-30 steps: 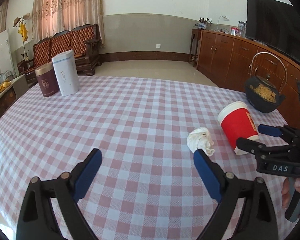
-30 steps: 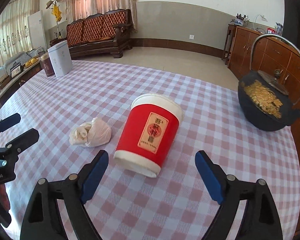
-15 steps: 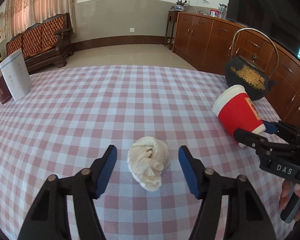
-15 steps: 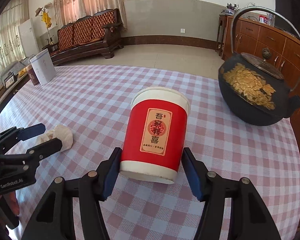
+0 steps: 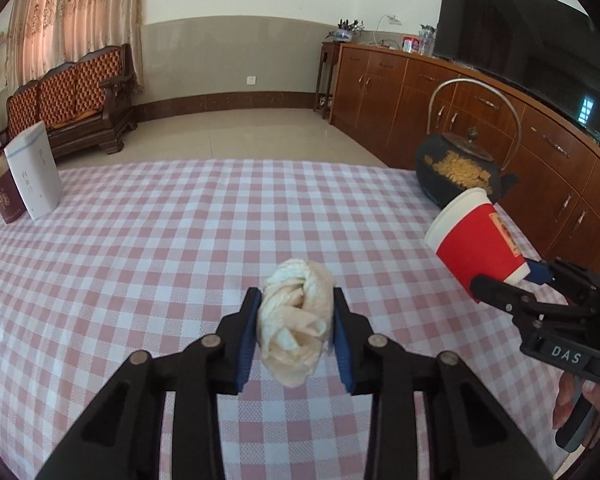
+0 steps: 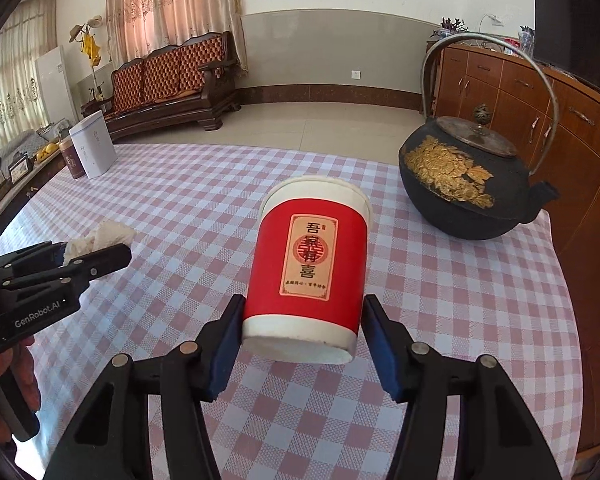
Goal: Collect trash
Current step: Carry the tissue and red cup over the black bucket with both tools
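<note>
Left wrist view: left gripper (image 5: pixel 295 334) has its jaws clenched on a crumpled tissue wad (image 5: pixel 296 322), which sits right between the blue pads and bulges out fwd of the tips, apparently lifted just off the checked tablecloth (image 5: pixel 148 248). Off to the right of the jaws, the right gripper (image 5: pixel 512 280) carries the red paper cup (image 5: pixel 474 242), tilted.

Right wrist view: right gripper jaws are grasping the cup (image 6: pixel 308 276) near its base — rim pointing away, cup clear of the cloth. Iron teapot (image 6: pixel 466 188) sits beyond the jaws, to the right.

Progress, by my read: both trash items picked up; no bin visible, so tissue prob. goes into the cup — drop-off is left.
</note>
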The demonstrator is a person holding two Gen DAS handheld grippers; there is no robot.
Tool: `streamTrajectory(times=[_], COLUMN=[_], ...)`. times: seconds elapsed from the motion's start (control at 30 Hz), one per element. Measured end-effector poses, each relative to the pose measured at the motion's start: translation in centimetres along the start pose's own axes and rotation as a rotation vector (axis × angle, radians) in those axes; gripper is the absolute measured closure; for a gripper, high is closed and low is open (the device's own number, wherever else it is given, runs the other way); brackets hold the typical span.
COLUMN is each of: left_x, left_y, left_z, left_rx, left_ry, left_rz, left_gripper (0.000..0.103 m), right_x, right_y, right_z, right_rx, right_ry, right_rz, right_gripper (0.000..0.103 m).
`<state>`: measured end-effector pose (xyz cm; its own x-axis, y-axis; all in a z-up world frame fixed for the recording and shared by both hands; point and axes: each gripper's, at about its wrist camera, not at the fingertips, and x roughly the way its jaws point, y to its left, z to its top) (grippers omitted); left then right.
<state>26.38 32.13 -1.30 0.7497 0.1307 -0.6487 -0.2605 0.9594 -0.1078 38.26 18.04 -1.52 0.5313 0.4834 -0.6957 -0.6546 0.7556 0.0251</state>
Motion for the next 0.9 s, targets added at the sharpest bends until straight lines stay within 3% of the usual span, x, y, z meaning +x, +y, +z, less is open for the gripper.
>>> streamTrajectory(times=[0.4,0.7,0.9], left_x=[-7.9,-11.5,-12.8], left_y=[-7.0,-12.3,-16.6], left_z=[-3.7,-7.5,-9.2], left_rx=[0.084,0.099,0.152], left_ry=[-0.102,-0.096,-0.083], left_rz=[-0.067,-0.142,-0.208], left_gripper=[0.068,0.068,0.068], right_x=[-11.2,-20.4,-24.9], right_y=[-2.2,-5.0,-7.5], right_z=[-5.0,-11.0,-15.8], right_rx=[0.013,0.072,0.140], right_ry=[-0.121,-0.187,-0.186], right_rz=[-0.063,-0.146,-0.207], right_gripper=[0.043,0.043,0.043])
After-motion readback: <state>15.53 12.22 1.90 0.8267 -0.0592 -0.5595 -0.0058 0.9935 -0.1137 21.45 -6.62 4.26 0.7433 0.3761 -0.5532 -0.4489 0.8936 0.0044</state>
